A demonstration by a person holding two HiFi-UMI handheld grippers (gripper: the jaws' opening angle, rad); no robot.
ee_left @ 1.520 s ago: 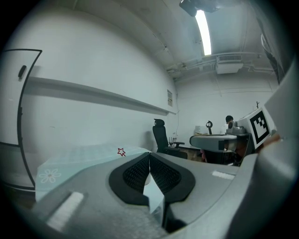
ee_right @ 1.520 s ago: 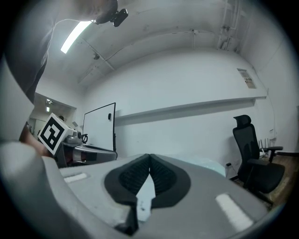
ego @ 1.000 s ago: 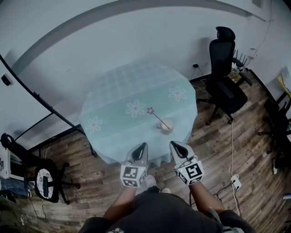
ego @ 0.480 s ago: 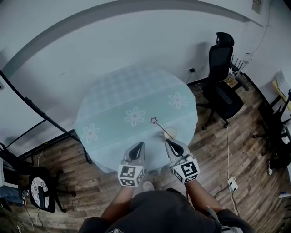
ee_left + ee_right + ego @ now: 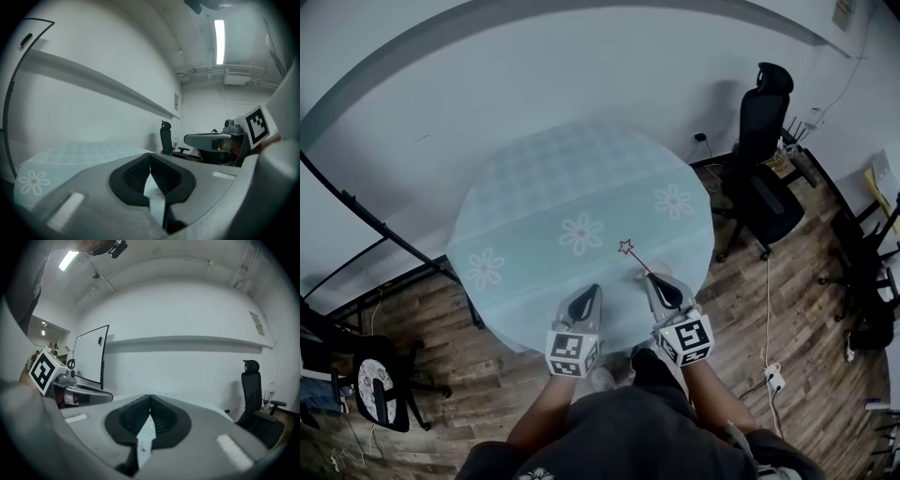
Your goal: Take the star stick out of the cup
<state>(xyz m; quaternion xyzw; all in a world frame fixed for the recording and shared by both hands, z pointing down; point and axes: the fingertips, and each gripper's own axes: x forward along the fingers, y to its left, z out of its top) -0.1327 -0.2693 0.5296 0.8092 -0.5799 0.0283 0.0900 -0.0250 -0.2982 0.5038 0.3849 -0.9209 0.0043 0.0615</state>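
Note:
A thin stick with a pink star [image 5: 626,247] on top leans up and to the left over the round table [image 5: 553,183], which has a pale teal flowered cloth. Its lower end and the cup are hidden behind my right gripper [image 5: 653,278], which is shut and empty, its tip at the stick's base. My left gripper [image 5: 592,291] is also shut and empty, over the table's near edge, left of the stick. In the left gripper view the gripper [image 5: 150,155] has its pads together. The right gripper view shows its gripper [image 5: 150,398] the same way.
A black office chair [image 5: 766,178] stands right of the table. Another chair [image 5: 380,389] is at the lower left. A black-framed board stand [image 5: 356,220] runs along the left, and a power strip [image 5: 772,380] lies on the wooden floor.
Both grippers have moved forward over the table's near edge. The right gripper now covers the cup, which showed one second ago. Both stay shut.

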